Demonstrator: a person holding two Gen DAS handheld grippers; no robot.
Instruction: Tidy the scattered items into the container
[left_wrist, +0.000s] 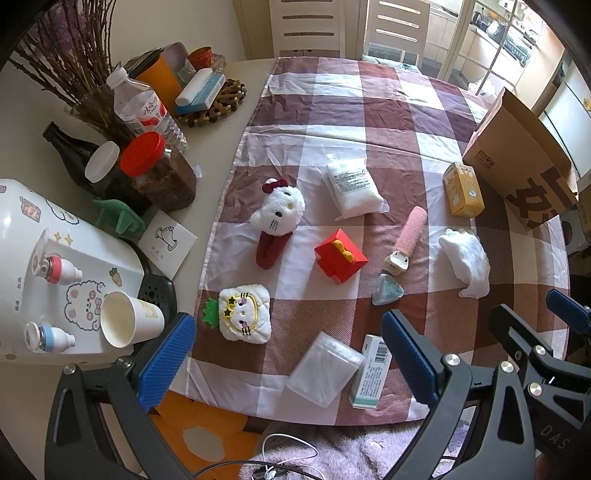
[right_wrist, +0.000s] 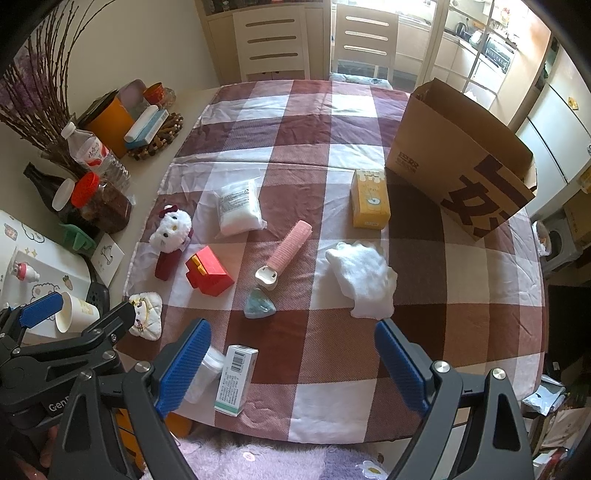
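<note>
Both grippers, left & right, gape wide, holding nothing, over table's near edge. Pink roller lies mid-cloth, long axis diagonal, pink end twd paper bag at far right. Bag's inside hidden.

Along the left edge of the worktop stands a cluster of household things: a vase of dried twigs at the far left corner, a clear water bottle beside it, a red-lidded jar touching a white-capped dark bottle. Farther back, a woven trivet carries a blue-and-white box, next to an orange cup. Near the front edge a paper cup lies tipped on its side. Two pale chairs stand beyond the far edge.
</note>
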